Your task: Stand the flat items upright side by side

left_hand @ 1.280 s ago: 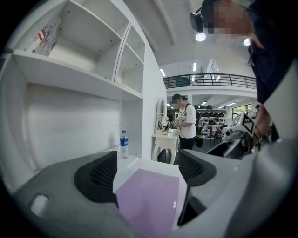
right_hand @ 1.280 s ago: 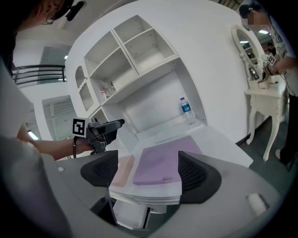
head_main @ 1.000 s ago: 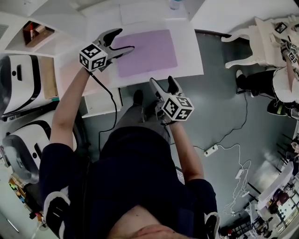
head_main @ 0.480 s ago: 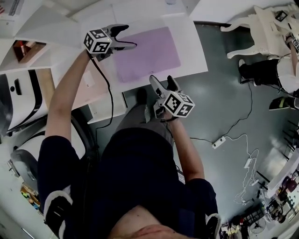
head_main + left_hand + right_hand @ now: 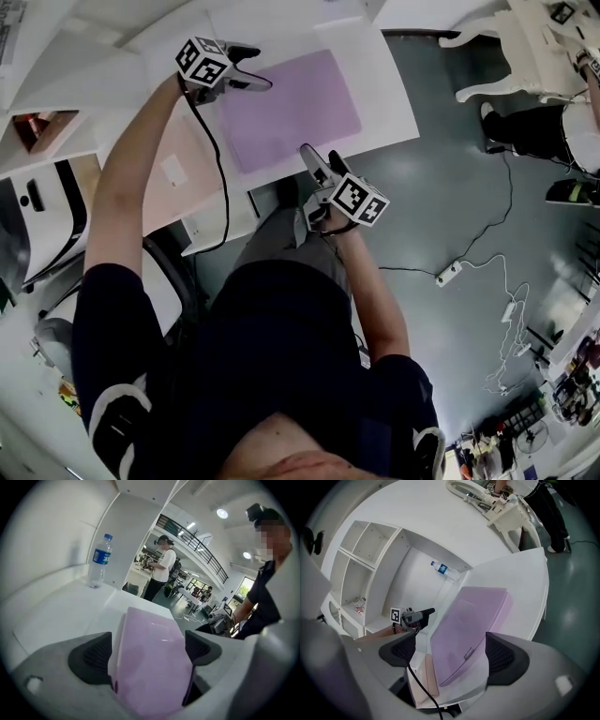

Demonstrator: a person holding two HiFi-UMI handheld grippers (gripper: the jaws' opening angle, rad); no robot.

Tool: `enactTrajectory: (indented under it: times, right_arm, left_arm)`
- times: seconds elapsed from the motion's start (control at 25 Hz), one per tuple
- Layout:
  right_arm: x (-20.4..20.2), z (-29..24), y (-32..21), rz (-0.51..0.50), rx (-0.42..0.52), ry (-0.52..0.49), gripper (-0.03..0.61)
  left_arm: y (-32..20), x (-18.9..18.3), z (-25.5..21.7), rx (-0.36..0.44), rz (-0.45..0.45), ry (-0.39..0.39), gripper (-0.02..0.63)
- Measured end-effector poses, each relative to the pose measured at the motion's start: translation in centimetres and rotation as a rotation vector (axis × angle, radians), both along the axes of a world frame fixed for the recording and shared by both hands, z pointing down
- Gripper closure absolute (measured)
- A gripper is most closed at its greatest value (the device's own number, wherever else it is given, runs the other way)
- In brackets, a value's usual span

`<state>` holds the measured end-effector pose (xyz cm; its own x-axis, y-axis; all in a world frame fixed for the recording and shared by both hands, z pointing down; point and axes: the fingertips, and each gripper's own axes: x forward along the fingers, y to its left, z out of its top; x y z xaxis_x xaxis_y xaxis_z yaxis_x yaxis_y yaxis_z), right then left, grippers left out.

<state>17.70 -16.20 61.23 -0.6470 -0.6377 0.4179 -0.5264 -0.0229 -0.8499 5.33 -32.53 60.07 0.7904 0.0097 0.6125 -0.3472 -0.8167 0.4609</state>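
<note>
Lilac sheet (image 5: 150, 667), near end hidden

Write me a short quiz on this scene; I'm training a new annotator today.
1. True or false: the purple folder stands upright.
2. Which gripper is at the folder's far left corner? A: left gripper. B: right gripper.
3. What stands upright beyond the folder in the left gripper view?
Key: 1 false, it lies flat. 2 A; the jaws of both grippers have just been opening and press on nothing. 3 a water bottle.
</note>
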Motion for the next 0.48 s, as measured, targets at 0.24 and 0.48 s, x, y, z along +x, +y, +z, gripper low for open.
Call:
enactTrajectory:
  times: [0.24, 0.48]
  right_arm:
    - [-0.3, 1.3, -0.7, 0.037, -0.034, -0.046, 0.132]
    - [-0.4, 2.5, -1.0, 0.063, -0.053, -0.062, 0.132]
  left_arm:
    - [-1.1, -0.3, 2.6, -0.102, 0.050, -0.051, 0.109]
    - [-1.7, -0.1, 5.0, -0.214, 0.100, -0.088, 0.110]
